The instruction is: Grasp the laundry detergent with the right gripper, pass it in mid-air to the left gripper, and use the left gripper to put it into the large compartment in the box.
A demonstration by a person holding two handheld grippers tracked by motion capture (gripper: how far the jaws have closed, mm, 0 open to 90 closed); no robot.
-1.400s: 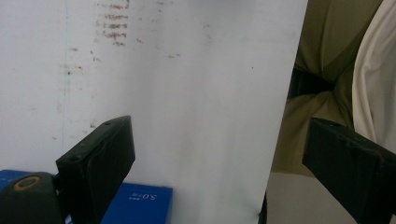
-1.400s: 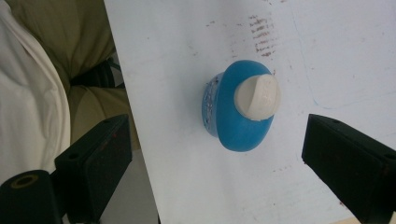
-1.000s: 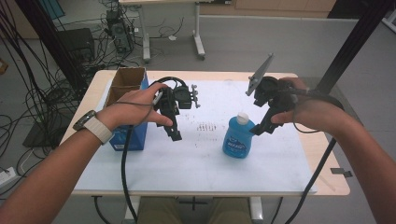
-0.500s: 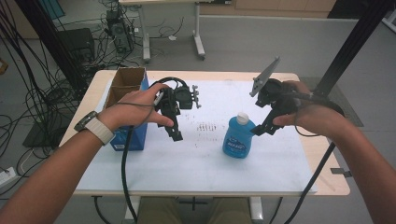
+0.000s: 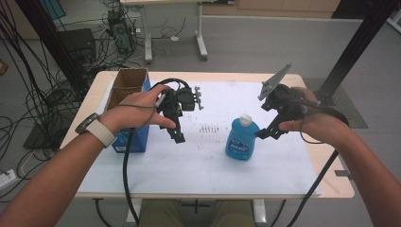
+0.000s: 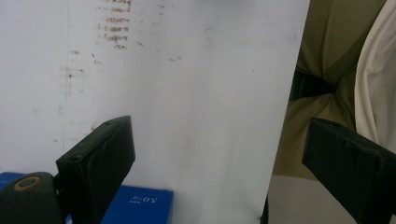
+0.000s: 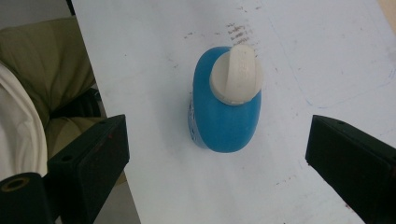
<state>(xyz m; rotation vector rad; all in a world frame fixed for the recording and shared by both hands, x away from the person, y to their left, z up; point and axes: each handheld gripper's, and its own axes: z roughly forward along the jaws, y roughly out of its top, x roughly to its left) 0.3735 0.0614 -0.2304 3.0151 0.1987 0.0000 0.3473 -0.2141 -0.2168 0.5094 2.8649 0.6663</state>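
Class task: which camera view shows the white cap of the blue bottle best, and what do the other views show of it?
The right gripper view: it looks down on the cap, large and sharp, atop the bottle. The high view shows the cap small, from the side. The left gripper view looks at bare white table.

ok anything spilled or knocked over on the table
Nothing stands out. The blue bottle stands upright with its white cap on, no liquid around it. The white sheet only carries faint brown scuff marks.

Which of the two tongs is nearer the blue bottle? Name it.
The right tongs: they hang open just beside the blue bottle, which stands between their jaws in the right gripper view. The left tongs hang farther off, by the blue box.
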